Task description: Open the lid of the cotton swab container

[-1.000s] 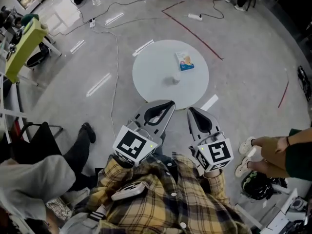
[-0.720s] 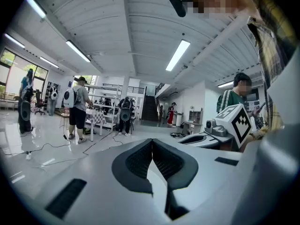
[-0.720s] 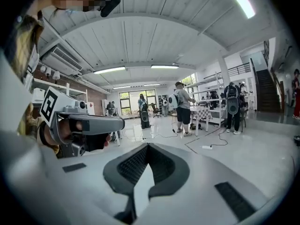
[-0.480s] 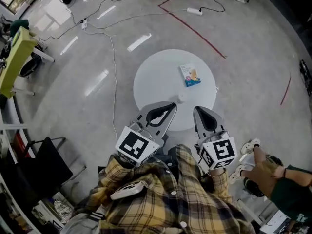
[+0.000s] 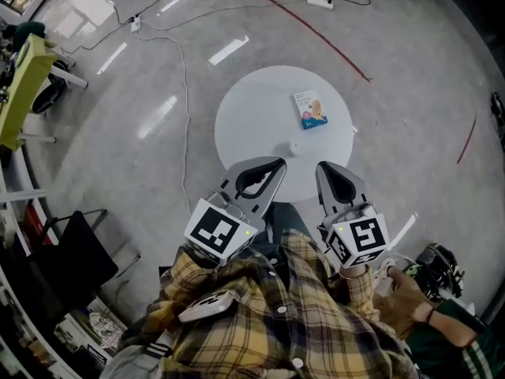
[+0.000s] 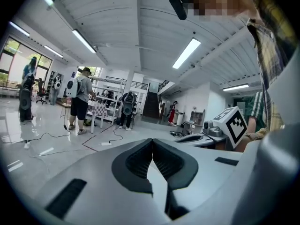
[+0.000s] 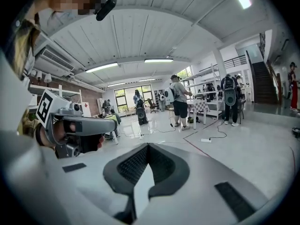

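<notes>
Two grippers held side by side, tipped slightly below level, aimed at 12 o'clock: left gripper [image 5: 276, 166], right gripper [image 5: 322, 166]. Fingers [image 6: 138, 162] on both pressed together, nothing between them.

Head view alone shows the round white surface [image 5: 252, 117]. The cotton swab container [image 5: 293, 145] sits near its 6 o'clock edge, with a blue-and-white packet [image 5: 311, 109] at the container's 1 o'clock.

Gripper views show only the hall and standing people [image 6: 79, 97].

Small whitish cotton swab container [image 5: 293, 145] sits on round white table [image 5: 245, 117].
</notes>
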